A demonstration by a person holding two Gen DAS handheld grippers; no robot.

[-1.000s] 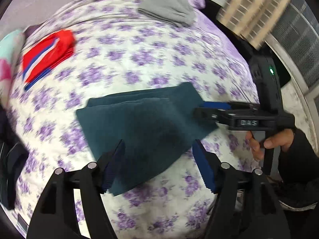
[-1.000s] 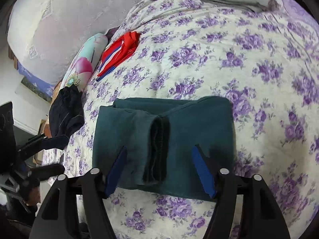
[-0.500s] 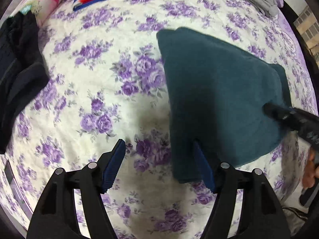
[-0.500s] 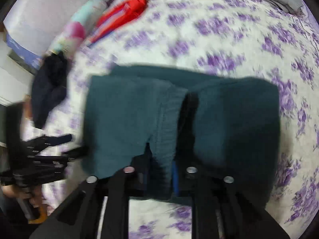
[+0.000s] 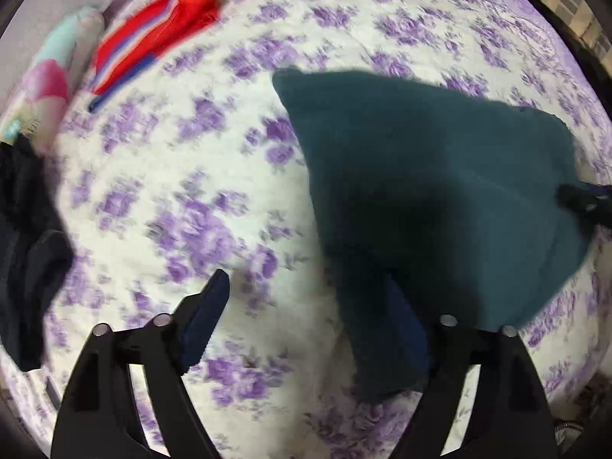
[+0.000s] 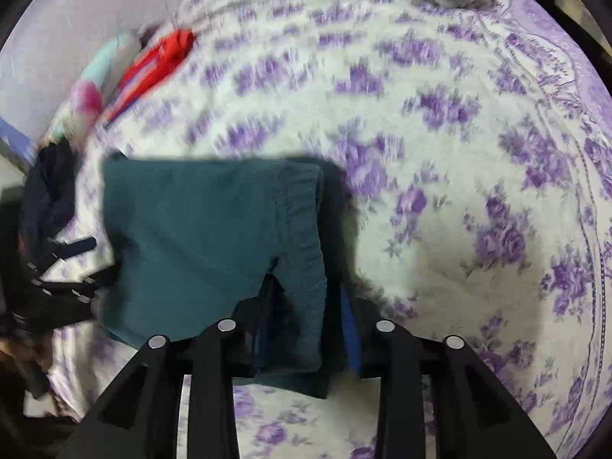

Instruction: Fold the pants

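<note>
Nearest, the right hand-held gripper has the thick folded edge of the teal pants between its jaws, which are opening, so I judge the top flap may slump and undo the fold. The left hand-held gripper stands wide apart and widening, one finger tucked under the pants' near corner; dragging it out could skew the stack. The pants lie mid-bed on the floral bedspread; beyond sits a red garment.
</note>
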